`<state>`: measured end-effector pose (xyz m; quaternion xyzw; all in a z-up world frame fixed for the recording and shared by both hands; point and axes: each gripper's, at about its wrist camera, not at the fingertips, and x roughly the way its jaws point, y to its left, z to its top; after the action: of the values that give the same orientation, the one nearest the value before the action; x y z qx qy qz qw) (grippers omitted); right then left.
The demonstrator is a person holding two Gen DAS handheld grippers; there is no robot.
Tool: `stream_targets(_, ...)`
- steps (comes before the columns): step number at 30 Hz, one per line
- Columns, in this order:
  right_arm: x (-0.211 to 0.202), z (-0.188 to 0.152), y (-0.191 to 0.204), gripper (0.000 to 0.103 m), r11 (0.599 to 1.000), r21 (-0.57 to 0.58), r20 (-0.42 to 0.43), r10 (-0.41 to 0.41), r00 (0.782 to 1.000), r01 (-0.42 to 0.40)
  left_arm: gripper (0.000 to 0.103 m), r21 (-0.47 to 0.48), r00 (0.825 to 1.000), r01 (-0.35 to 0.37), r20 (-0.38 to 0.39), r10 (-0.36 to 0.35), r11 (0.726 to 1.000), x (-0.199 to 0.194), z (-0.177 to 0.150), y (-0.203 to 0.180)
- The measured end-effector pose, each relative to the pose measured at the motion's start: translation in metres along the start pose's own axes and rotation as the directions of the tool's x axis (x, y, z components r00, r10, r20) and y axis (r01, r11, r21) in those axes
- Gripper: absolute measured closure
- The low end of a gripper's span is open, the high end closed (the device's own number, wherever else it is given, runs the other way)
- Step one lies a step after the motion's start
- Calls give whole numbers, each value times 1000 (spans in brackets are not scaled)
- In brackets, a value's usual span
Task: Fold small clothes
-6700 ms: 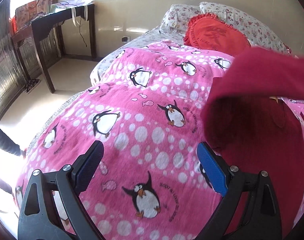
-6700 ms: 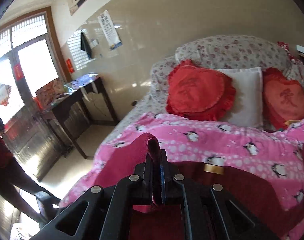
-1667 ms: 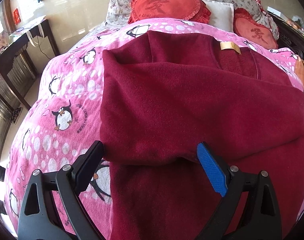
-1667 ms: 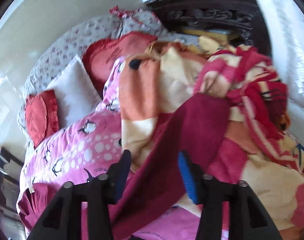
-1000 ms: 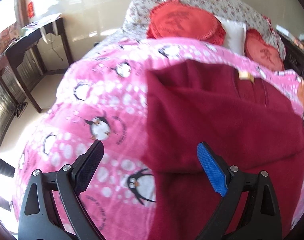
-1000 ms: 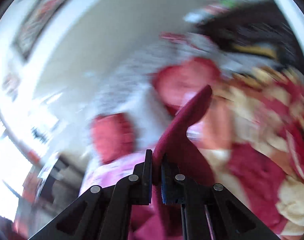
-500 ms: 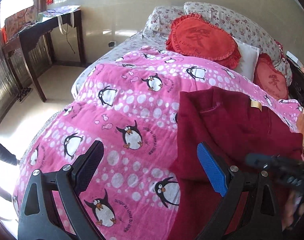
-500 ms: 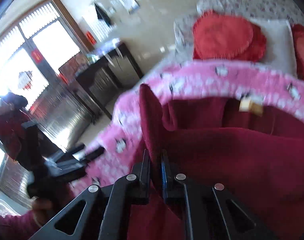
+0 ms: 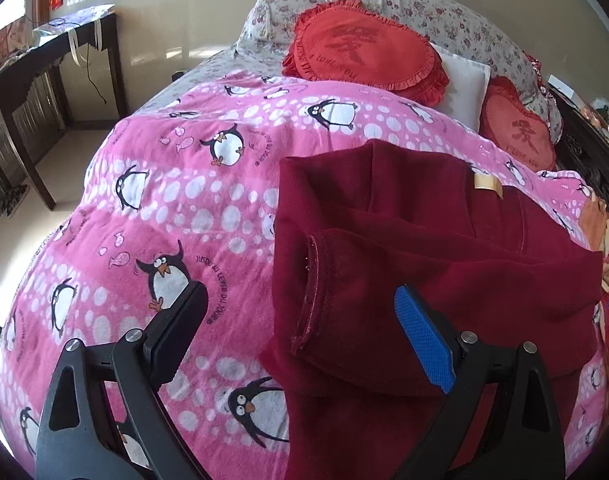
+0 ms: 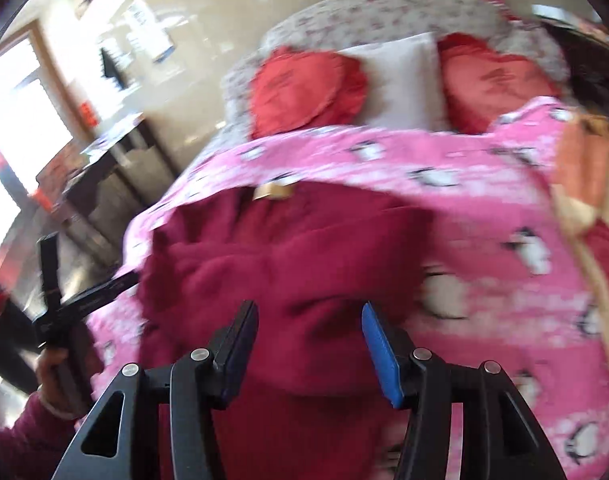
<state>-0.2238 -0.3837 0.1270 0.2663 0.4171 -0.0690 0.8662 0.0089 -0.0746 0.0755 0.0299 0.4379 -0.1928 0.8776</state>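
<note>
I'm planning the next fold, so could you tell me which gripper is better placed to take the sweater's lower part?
Probably the left gripper: open, its fingers straddle the maroon sweater edge near the sleeve cuff. The right gripper is open too, above the middle.

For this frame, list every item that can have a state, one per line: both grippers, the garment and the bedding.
left gripper: open, empty, above the blanket.
right gripper: open, empty, over the garment.
maroon garment: lying on the blanket, sleeves folded across the body, tag showing.
pink penguin blanket: spread over the bed.
red round cushion: leaning against the floral pillows.
</note>
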Motion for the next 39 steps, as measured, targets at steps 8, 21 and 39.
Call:
stream_targets(8, 58, 37, -57, 53, 984, 169, -79, 66, 995, -52, 61, 38, 995, 54, -89, -50, 998, 33, 10, -18)
stream_targets(21, 59, 45, -71, 68, 975, 145, -8, -168, 986, 167, 69, -22, 998, 46, -50, -47, 999, 23, 12, 4)
stream_targets(39, 50, -17, -33, 66, 980, -40, -73, -199, 977, 196, 54, 140, 996, -52, -60, 60, 989, 32, -17, -18)
